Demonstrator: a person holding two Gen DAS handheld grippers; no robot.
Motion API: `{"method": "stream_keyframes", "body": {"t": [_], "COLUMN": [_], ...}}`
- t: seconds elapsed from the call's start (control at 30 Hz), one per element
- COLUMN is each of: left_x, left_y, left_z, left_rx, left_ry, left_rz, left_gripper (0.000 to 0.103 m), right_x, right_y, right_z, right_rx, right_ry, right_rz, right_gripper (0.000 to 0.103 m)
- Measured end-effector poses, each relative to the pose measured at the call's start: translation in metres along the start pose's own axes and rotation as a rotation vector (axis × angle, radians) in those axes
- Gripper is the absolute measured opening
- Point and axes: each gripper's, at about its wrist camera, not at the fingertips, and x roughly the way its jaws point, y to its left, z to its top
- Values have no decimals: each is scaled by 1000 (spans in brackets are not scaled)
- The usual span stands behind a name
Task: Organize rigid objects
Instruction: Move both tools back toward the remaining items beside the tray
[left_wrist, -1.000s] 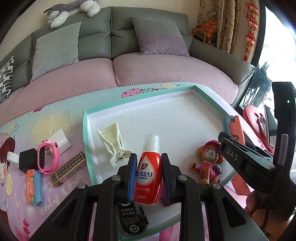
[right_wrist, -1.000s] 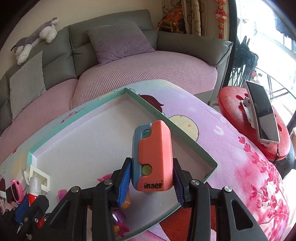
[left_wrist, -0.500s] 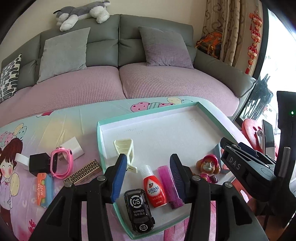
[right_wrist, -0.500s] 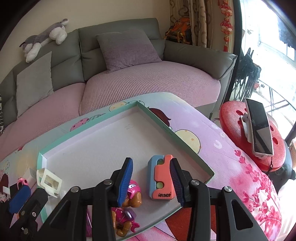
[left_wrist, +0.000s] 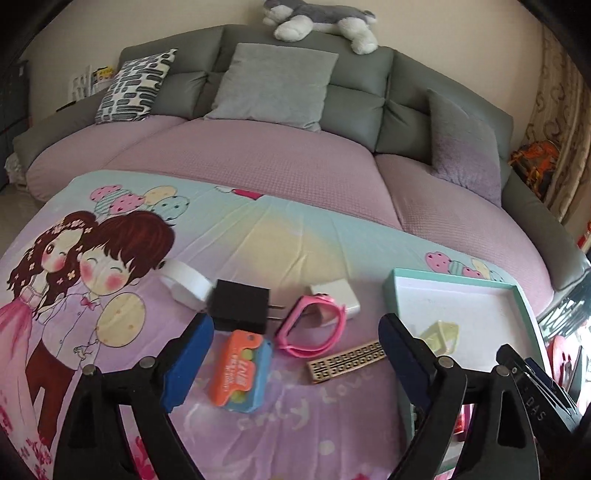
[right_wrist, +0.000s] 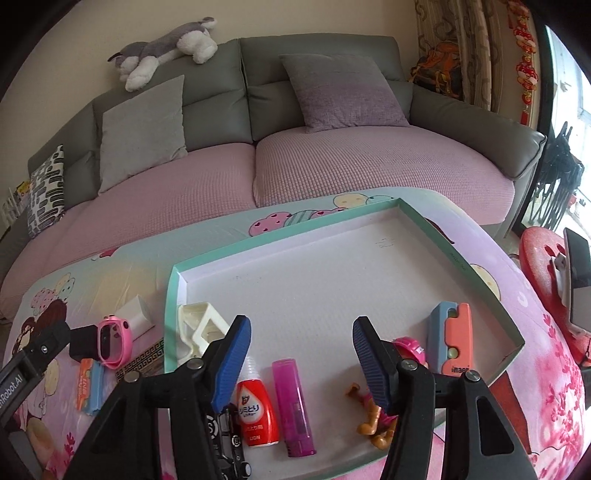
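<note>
Both tongs gape empty, left tongs (left_wrist: 295, 363) hovering over the orange-and-blue case (left_wrist: 240, 371) left of the tray (right_wrist: 509, 317), where crowding by the black plug (left_wrist: 240, 308) and pink watch (left_wrist: 310, 326) risks a snagged neighbour, right tongs (right_wrist: 301, 363) idle.

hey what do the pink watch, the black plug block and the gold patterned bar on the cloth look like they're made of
Pink round-faced watch: looks like soft rubbery plastic, since the strap curls in a smooth, slightly glossy loop.
Black square plug block: matte hard plastic with two thin metal prongs at one side.
Gold bar with black key pattern: flat, stiff, sharp-edged; printed card or lacquered wood, which one cannot be told.
</note>
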Motion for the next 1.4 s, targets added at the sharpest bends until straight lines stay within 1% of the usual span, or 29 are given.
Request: {"method": "stream_keyframes", "body": {"t": [0.1,0.17,0.23,0.37,0.43,0.47,0.53,0.57,0.7,0.83,1.03,1.17,1.3,1.4], "left_x": [7,10,12,12,8,5,1,0,1,2,5,10,17,24], "left_y": [27,41,51,65,73,77,86,91,105,115,119,121,120,113], "left_z": [-1,-2,-3,-6,-6,-7,-6,-7,-9,-12,-13,-15,-17,-17], "left_rx": [-67,-111,-142,-191,-221,-240,-276,-290,-324,-349,-341,-341,-330,-296], "left_ry": [22,35,40,37,23,10,-11,-17,-14,-4,11,30,60,85], "left_rz": [82,116,147,160,178,186,199,207,240,238,220,199,149,119], "left_gripper": [91,91,92,95,96,96,100,103,103,103,103,103,103,103], "right_x": [1,1,1,2,2,2,4,5,9,12,17,20,22,22], "right_y": [20,33,45,63,71,75,79,82,88,93,101,114,124,120], "right_z": [-3,-5,-9,-14,-16,-18,-19,-20,-24,-27,-30,-36,-42,-42], "right_rx": [-35,-59,-80,-111,-120,-123,-125,-125,-121,-129,-135,-178,-221,-219], "right_ry": [7,10,12,12,15,17,20,23,44,55,71,85,85,82], "right_rz": [39,65,91,138,158,166,183,192,217,222,246,257,239,232], "right_gripper": [69,71,77,86,94,96,103,103,103,103,103,103,103,103]}}
